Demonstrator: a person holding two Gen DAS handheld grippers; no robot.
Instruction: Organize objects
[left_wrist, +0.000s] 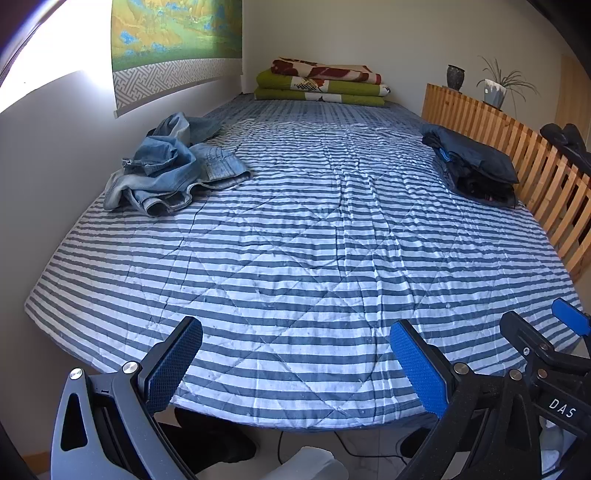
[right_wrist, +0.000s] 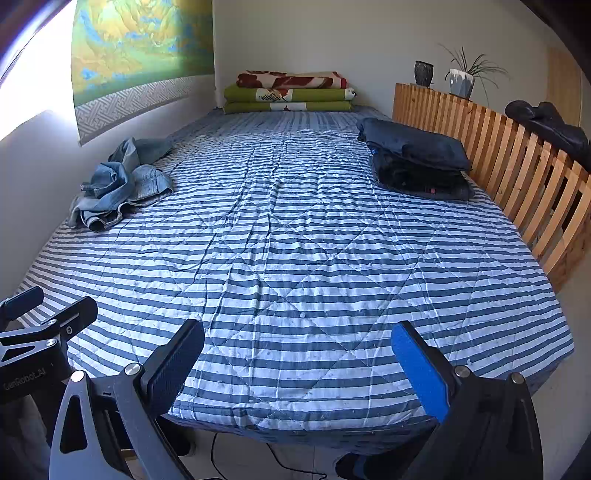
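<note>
Denim sits in a crumpled heap at the left of the frame, a pair of jeans (left_wrist: 173, 170) lying loose against the wall side of the bed (left_wrist: 295, 266), legs twisted over each other. That mess looks like the thing I am meant to sort out, since nothing else on the striped quilt is untidy. Above it on the wall hangs a green and yellow landscape scroll (left_wrist: 177, 37), out of my way.

Toward the upper middle, folded blankets (left_wrist: 321, 83) are stacked square at the far end of the bed, green under red and cream, probably parked there to keep the middle of the quilt free as a folding surface.

Low in the frame my left claw (left_wrist: 295, 369) hangs over the near edge of the bed, fingers spread wide with nothing between them, tilted down at the quilt. My right claw (right_wrist: 297, 369) is the same in its own view: spread, empty, well apart from any cloth.

At the right, dark clothes (left_wrist: 476, 166) lie folded in a neat pile just beside the wooden slatted rail (left_wrist: 524, 162). I judge that pile is where the jeans belong once folded. On the ledge behind the rail stand a dark vase (left_wrist: 455, 76) and a potted plant (left_wrist: 496, 88).
</note>
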